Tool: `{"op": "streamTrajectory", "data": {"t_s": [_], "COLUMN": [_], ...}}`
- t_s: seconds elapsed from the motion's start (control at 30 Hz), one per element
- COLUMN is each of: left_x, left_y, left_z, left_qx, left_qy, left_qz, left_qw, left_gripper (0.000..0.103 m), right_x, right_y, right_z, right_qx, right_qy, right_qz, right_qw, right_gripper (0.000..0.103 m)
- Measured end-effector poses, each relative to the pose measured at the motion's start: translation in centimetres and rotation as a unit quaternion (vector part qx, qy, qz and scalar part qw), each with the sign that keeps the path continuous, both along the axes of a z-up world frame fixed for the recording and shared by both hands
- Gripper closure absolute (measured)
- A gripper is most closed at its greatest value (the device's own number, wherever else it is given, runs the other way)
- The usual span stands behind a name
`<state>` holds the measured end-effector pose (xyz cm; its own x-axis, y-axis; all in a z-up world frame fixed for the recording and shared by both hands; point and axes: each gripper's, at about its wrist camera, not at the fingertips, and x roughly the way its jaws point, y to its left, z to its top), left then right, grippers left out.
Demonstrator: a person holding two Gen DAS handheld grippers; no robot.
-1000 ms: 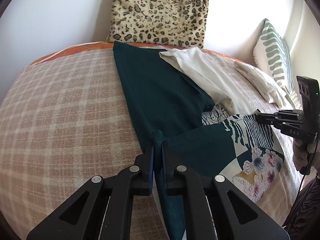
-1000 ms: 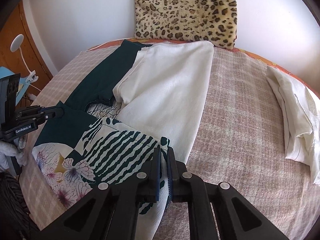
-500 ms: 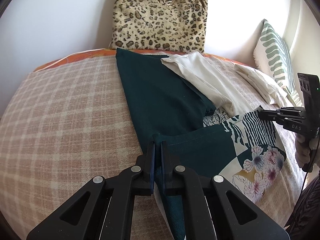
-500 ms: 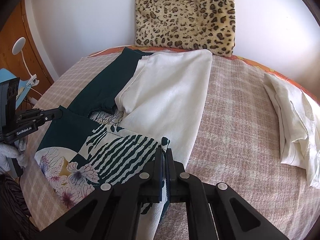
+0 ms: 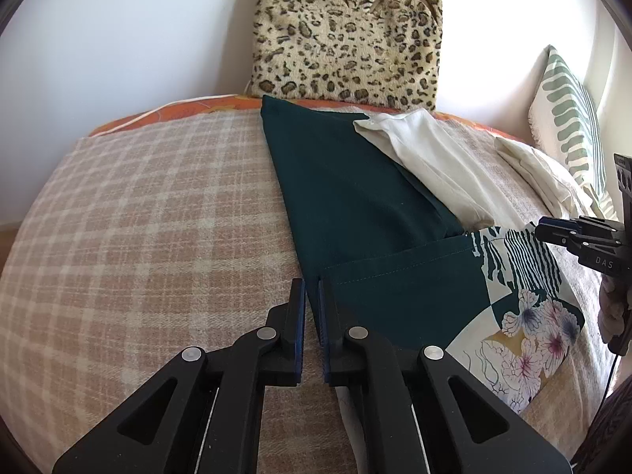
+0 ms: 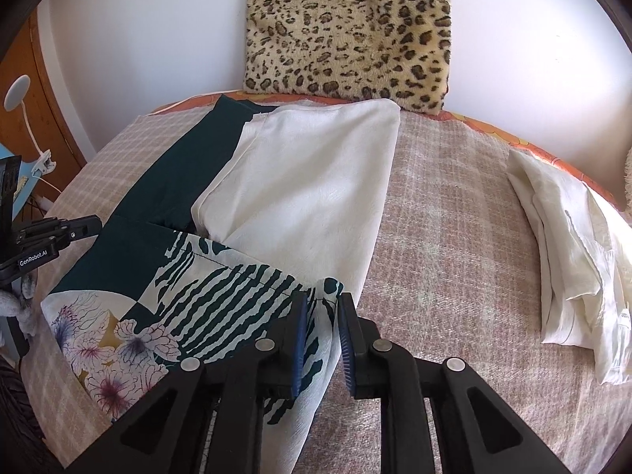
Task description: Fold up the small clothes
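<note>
On the bed, left gripper (image 5: 311, 300) pinches the garment (image 6: 221, 292) hem to anchor the fold; right gripper (image 6: 320, 312) has just been opening, cloth loose between its jaws

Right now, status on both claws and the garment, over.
Left claw shut on the patterned garment. Right claw just opening, hem between the pads, not pinched. White cloth lies under the fold.

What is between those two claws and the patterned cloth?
Nothing visible. The left gripper pinches a green corner of the patterned garment; the right gripper, its jaws just opening, straddles the striped edge.
</note>
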<state>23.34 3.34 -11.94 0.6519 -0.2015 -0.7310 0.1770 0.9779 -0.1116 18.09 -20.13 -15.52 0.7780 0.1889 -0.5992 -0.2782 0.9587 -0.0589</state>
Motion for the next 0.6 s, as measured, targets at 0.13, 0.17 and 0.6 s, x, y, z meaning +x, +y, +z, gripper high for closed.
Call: {"op": "streamTrajectory", "data": {"t_s": [0.13,0.17,0.6], "left_x": [-2.8,-3.5,-7.5], "left_y": [-1.2,-1.8,-6.6], "left_z": [2.2,2.5,-1.6], "left_qx": [-0.027,-0.033,0.009], "left_qy": [-0.023,-0.024,0.031], "left_qz": [-0.027,-0.039,-0.086], "left_qw": [0.9990,0.9984,0.9958], "left_gripper": [0.092,0.092,0.091], "right_x": [-3.4,-4.3,-7.5], "right_y": [0.9,1.6,9.4], "right_z": [1.7,1.8,-3.8], "right_qx": [0.008,0.011,-0.060], "right_qy": [-0.032,-0.033,0.020], "right_qz": [0.033,0.051,0.137], "right_qw": [0.999,0.998,0.989], "right_gripper": [0.077,0.077,0.079]}}
